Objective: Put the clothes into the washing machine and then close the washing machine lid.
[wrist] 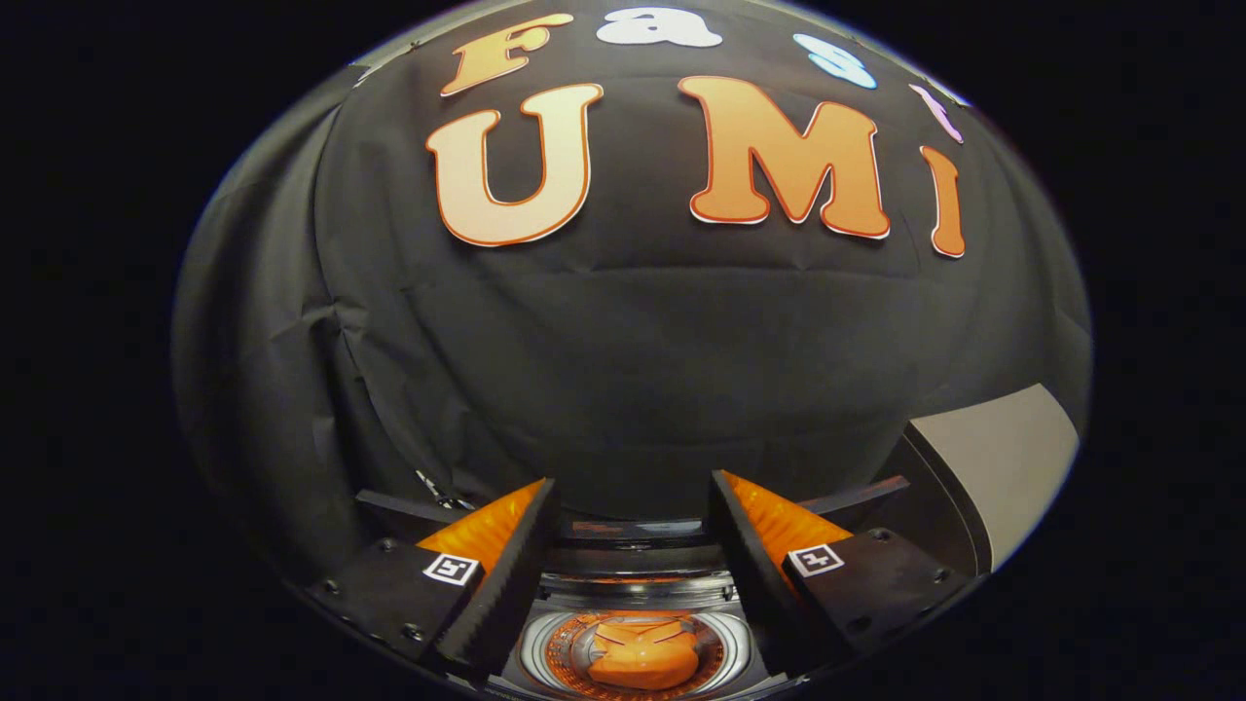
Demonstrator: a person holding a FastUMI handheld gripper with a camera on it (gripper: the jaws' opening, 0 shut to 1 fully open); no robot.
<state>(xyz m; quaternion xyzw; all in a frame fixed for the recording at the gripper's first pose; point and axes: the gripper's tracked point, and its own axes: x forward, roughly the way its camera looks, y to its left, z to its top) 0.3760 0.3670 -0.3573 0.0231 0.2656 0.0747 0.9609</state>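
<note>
Evidently the black two-finger gripper (633,545) is held released, fingers spread and empty, above the round steel drum of the washing machine (531,654); the crumpled orange garment (642,654) lies inside it; the grey lid (1003,462), raised beside, should be pushed down squarely.

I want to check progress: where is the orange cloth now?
In the gripper view the orange cloth lies inside the washing machine's round drum, below and between the fingers of the open gripper, which holds nothing.
</note>
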